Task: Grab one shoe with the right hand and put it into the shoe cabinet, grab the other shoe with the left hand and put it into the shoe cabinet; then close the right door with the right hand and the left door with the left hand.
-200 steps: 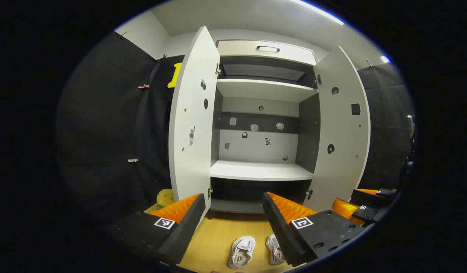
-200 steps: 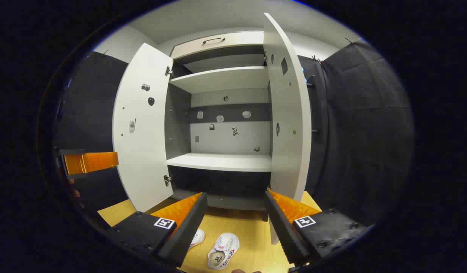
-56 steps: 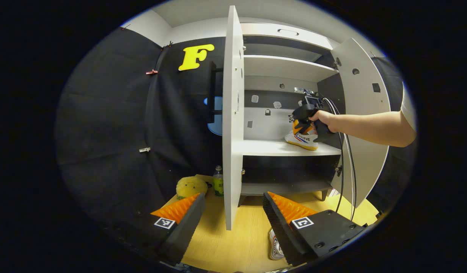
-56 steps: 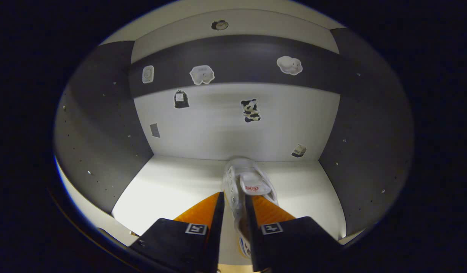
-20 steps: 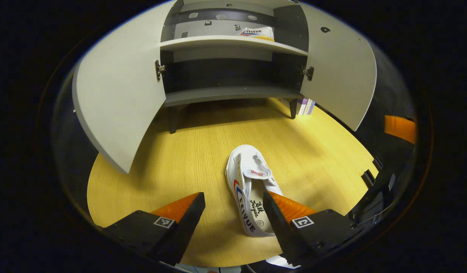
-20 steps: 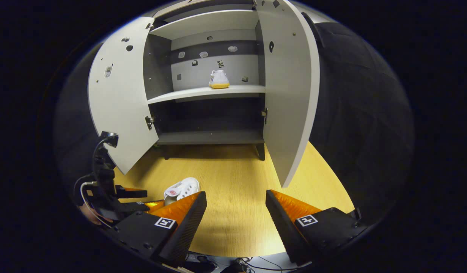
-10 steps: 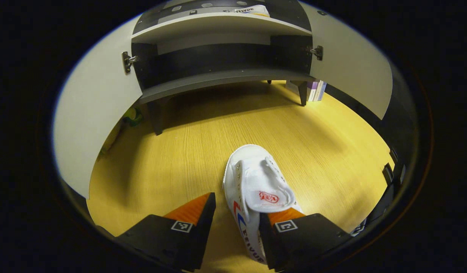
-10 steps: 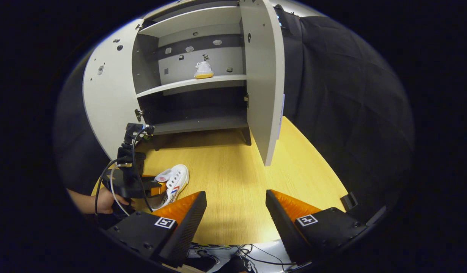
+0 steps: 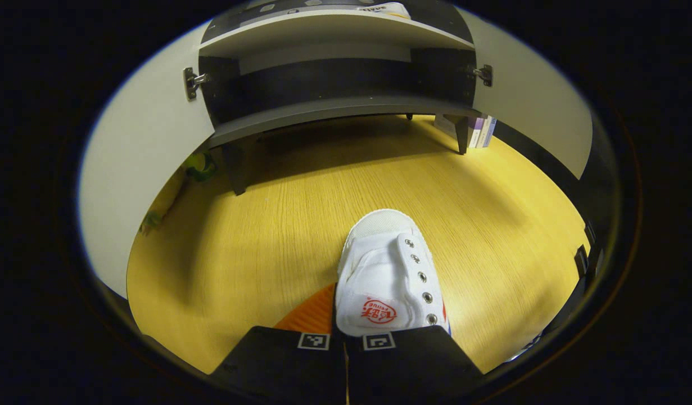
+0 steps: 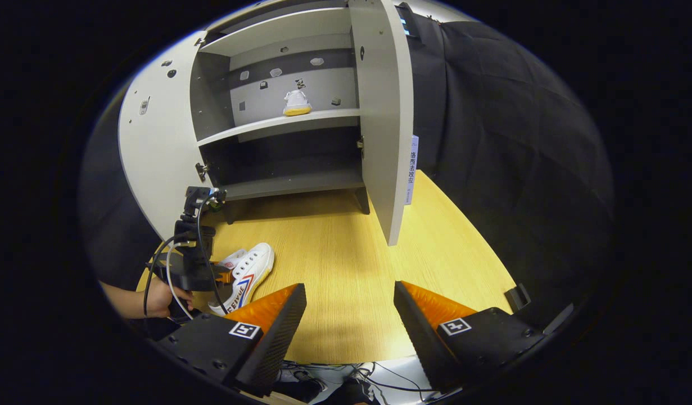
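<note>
Since half a second ago, the left gripper (image 9: 346, 337) has been closed onto the shoe (image 9: 388, 275) at lower centre; its soft, light canvas collar is pinched. The right gripper (image 10: 348, 320) is held wide open, empty.

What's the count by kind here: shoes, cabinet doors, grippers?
Shoes: 2, one on the cabinet shelf, one on the floor clamped in the left gripper
Cabinet doors: 2, left door and right door, both open
Grippers: 2, left gripper and right gripper, the right one open
Total: 6
</note>
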{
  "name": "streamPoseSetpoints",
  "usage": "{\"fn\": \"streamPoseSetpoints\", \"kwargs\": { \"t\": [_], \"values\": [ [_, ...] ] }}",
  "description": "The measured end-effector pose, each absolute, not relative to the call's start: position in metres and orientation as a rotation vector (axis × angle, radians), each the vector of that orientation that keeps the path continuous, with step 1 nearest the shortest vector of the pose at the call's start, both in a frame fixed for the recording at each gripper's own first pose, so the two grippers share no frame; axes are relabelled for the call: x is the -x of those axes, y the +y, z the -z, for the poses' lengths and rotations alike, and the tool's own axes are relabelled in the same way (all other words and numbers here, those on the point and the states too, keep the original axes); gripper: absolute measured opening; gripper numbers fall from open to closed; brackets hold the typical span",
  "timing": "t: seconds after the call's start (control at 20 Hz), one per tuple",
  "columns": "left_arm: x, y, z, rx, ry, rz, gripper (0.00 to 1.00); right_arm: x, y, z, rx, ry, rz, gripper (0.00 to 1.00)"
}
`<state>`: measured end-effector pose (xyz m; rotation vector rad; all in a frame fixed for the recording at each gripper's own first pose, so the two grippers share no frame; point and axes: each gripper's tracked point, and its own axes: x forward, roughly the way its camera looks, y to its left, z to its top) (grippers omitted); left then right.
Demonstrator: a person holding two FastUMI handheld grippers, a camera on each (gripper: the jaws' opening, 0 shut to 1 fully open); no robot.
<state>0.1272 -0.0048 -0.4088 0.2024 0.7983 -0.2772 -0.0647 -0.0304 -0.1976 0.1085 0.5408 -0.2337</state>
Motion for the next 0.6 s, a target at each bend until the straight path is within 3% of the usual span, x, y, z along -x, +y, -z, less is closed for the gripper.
{"fn": "streamPoseSetpoints", "kwargs": {
  "t": [0.25,0.6],
  "values": [
    [-0.118,-0.003,0.386,-0.174,0.791,0.257,0.05,0.056,-0.027,0.197,-0.111,0.539,0.206,0.99],
    [-0.12,-0.006,0.27,-0.175,0.665,0.215,0.05,0.04,-0.043,0.177,-0.049,0.459,0.2,1.0]
  ]
}}
